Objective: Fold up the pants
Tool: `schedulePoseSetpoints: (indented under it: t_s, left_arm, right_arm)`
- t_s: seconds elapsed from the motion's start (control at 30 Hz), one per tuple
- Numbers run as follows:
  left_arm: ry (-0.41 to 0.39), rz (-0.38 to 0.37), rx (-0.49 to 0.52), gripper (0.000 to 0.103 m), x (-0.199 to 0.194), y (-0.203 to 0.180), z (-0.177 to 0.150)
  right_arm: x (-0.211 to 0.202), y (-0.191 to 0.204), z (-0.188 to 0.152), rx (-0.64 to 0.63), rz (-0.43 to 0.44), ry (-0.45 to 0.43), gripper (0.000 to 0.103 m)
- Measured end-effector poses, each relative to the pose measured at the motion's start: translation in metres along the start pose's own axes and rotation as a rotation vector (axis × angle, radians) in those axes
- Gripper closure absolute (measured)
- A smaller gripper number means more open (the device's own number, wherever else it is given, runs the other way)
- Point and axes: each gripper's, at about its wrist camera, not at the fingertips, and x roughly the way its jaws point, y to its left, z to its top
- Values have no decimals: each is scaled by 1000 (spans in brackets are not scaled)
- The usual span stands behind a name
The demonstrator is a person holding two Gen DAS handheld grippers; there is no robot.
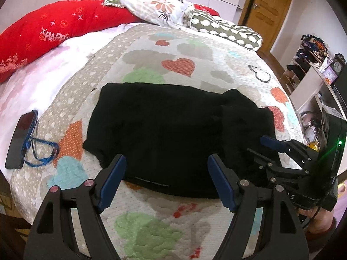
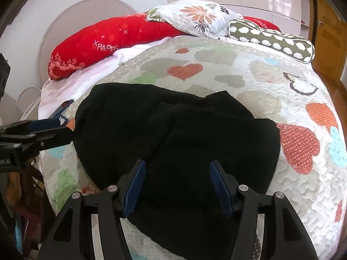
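Note:
Black pants (image 1: 164,127) lie folded into a wide bundle on the heart-patterned quilt (image 1: 177,65); they also show in the right wrist view (image 2: 184,138). My left gripper (image 1: 167,162) is open and empty, its blue pads (image 1: 112,179) over the pants' near edge. My right gripper (image 2: 176,166) is open and empty above the pants' near right part. The right gripper also shows in the left wrist view (image 1: 282,149) at the pants' right end. The left gripper shows in the right wrist view (image 2: 54,127) at the pants' left edge.
A phone with a blue lanyard (image 1: 20,138) lies on the bed at the left. A red pillow (image 1: 54,30), a floral pillow (image 1: 156,4) and a spotted bolster (image 1: 225,30) sit at the head. Shelves with clutter (image 1: 312,65) stand to the right.

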Motion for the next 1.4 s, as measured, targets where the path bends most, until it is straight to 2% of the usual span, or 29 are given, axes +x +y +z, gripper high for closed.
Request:
schedulePoseSetpoints:
  t_s: [0.47, 0.83, 0.9, 1.0, 1.07, 1.13, 1.27, 1.4]
  left_arm:
    - [20, 0, -59, 25, 12, 24, -3]
    - [33, -21, -115, 25, 16, 41, -7]
    - [38, -36, -132, 25, 17, 45, -9]
    - [33, -101, -186, 25, 14, 58, -15]
    - [26, -167, -251, 25, 12, 71, -23]
    - [25, -189, -320, 24, 11, 85, -32]
    - [8, -233, -412, 24, 12, 100, -46]
    - [11, -248, -443, 24, 22, 101, -46]
  right_arm:
    - [9, 2, 10, 12, 7, 5, 40]
    - [29, 0, 7, 28, 34, 36, 33]
    - [26, 1, 9, 22, 32, 35, 33]
    - [14, 6, 18, 3, 41, 7, 33]
    - [8, 11, 26, -9, 67, -17, 32]
    - [7, 17, 35, -23, 104, -34, 29]
    - [21, 37, 57, -80, 147, -27, 28]
    - [42, 59, 79, -142, 174, -14, 25]
